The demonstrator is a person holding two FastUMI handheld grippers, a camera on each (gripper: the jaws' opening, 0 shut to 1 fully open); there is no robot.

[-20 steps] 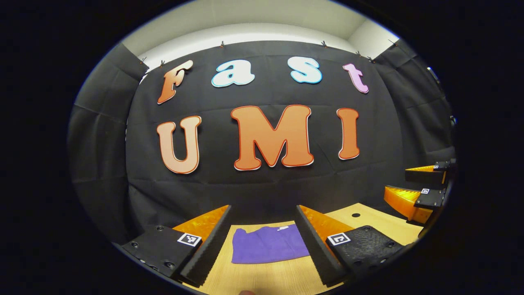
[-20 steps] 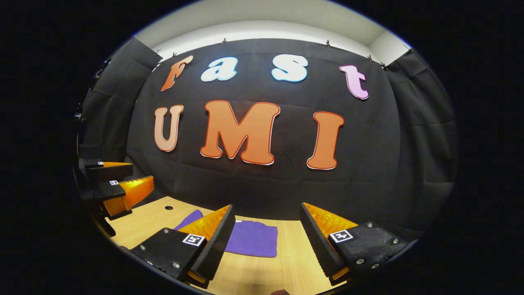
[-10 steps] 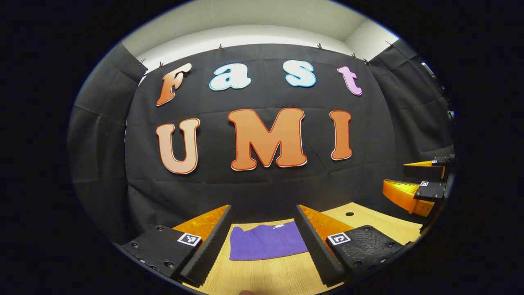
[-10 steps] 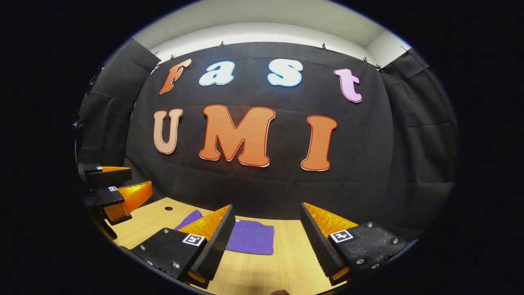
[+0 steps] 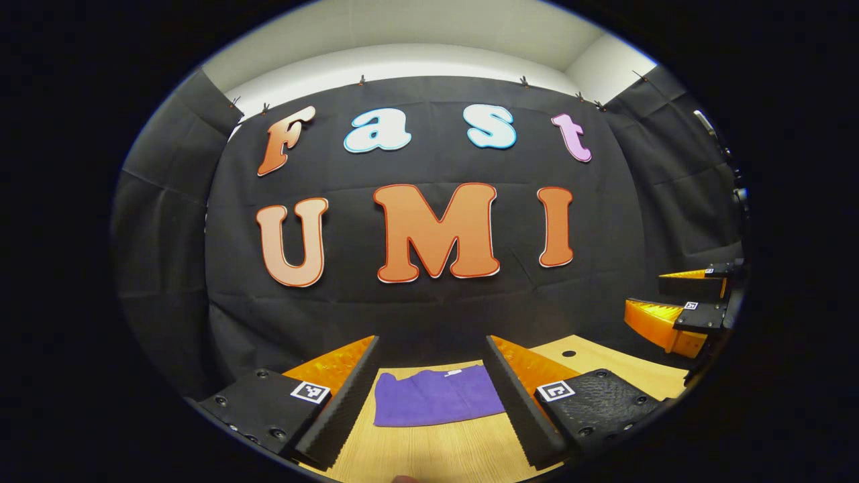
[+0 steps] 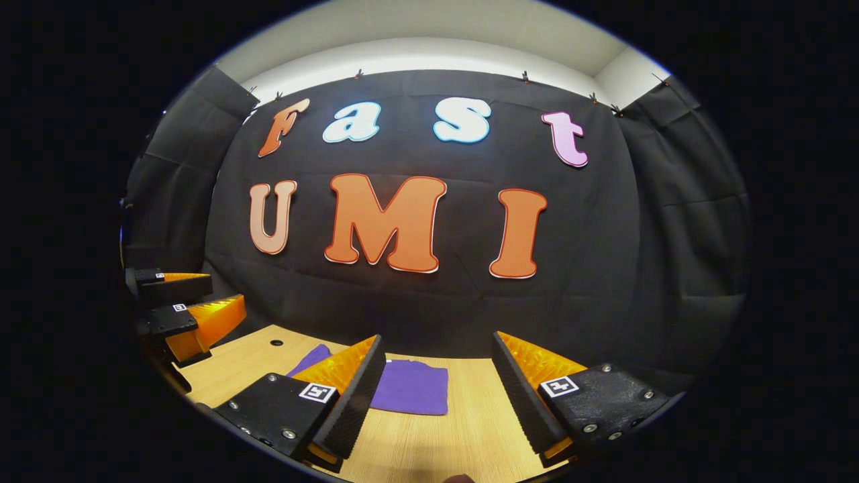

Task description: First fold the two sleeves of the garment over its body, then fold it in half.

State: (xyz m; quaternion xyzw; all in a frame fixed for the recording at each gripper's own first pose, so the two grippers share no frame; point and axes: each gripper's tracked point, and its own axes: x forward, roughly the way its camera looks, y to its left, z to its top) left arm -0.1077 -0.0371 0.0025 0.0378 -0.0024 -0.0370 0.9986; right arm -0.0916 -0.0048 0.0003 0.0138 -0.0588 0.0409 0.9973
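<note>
A purple garment (image 5: 436, 397) lies folded into a compact rectangle on the wooden table (image 5: 436, 449), with a small white tag at its far edge. My left gripper (image 5: 429, 376) hovers open above and in front of it, nothing between its fingers. In the right gripper view the same garment (image 6: 411, 390) lies left of centre, partly hidden behind the left finger. My right gripper (image 6: 436, 372) is open and empty, lifted off the table. Each view also catches the other gripper at its edge, the right gripper (image 5: 684, 305) and the left gripper (image 6: 181, 308), both open.
The wooden table (image 6: 463, 436) has a small round hole (image 5: 568, 353) near its far side, also seen as the hole (image 6: 276, 341). Black cloth walls close the booth behind and on both sides. Bare tabletop lies right of the garment.
Both grippers have tilted and drawn back slightly, so the garment looks a little smaller and lower. The garment itself has not moved.
</note>
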